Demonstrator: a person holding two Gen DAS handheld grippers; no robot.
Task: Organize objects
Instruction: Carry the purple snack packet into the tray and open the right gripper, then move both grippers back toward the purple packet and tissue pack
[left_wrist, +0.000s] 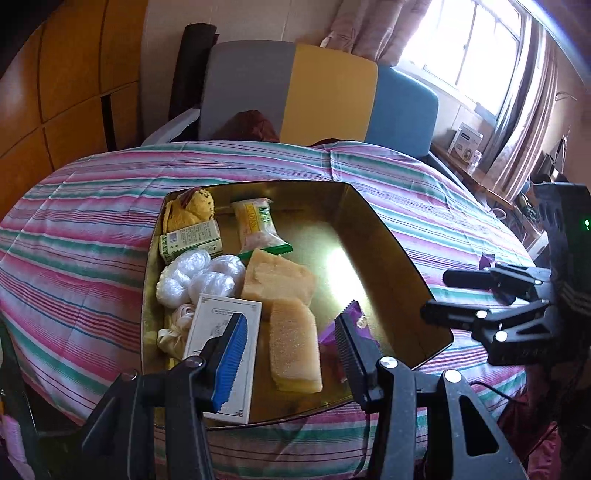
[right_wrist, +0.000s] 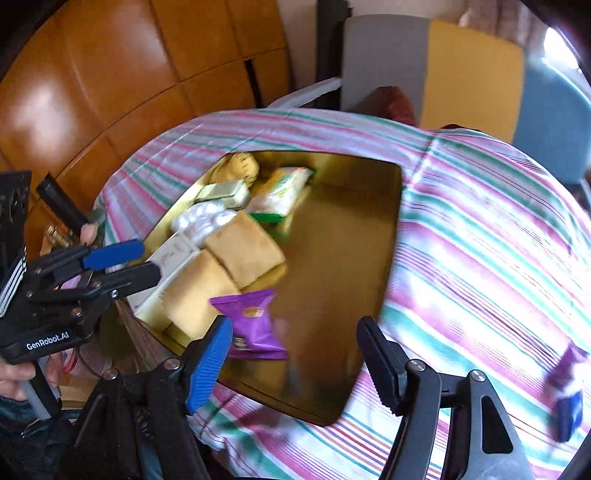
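Both tools hung unclenched: right tool (right_wrist: 295, 354) and left tool (left_wrist: 291, 343) over the gold tray (left_wrist: 373, 236). At six o'clock in it lay the purple packet (right_wrist: 253, 321); another (right_wrist: 569, 363) at four o'clock risked being forgotten on the bedspread (right_wrist: 480, 240).

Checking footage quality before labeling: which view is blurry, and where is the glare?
Right wrist view: motion-blurred, the purple packet and striped cloth smeared. Left wrist view: sharp, but the window is blown out and glare marks the gold tray.
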